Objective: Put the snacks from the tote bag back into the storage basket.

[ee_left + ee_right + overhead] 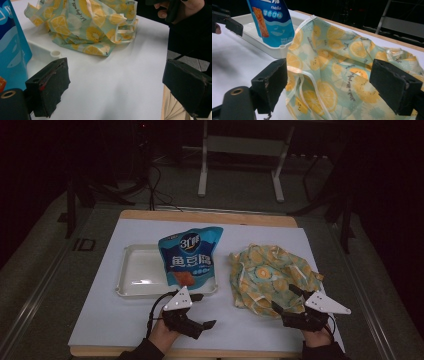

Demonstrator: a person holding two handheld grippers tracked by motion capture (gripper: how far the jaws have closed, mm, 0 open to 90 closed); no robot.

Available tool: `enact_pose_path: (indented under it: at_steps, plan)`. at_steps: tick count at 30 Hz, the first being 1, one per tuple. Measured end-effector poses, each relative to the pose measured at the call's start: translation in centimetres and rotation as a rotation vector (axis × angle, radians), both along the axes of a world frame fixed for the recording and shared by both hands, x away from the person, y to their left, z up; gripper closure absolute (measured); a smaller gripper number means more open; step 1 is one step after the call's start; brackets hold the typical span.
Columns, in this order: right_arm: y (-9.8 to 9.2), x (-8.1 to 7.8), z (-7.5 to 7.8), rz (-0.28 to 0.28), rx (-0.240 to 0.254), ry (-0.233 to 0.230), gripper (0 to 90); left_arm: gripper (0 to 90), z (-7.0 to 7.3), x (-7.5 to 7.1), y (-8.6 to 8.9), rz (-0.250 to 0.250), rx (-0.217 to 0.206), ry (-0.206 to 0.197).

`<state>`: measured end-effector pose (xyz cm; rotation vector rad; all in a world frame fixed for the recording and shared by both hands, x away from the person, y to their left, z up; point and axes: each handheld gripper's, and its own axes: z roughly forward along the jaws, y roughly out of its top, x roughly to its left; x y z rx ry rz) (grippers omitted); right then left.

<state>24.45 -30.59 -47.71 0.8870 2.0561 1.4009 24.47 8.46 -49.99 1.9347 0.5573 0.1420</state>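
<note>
Reaching for the lemon-print bag (pixel 342 75) just ahead, the right gripper (pixel 329 82) has its jaws apart — pinch one edge, not a bunch. The left gripper (pixel 115 85) gapes too, snack pouch (pixel 12 45) beside it.

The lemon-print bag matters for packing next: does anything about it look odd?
The lemon-print bag lies crumpled in a heap on the white mat, with no opening showing.

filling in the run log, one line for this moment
left claw: open, empty | right claw: open at lemon-print bag | snack pouch: in white tray
</note>
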Motion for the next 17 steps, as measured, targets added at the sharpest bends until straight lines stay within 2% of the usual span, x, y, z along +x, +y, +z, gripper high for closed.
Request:
enact_pose_path:
  at_steps: [17]
  plan:
    - [-0.11, 0.13, -0.15, 0.004, 0.007, 0.010, 14.7, 7.8, -0.03, -0.12, -0.06, -0.002, 0.009, -0.005]
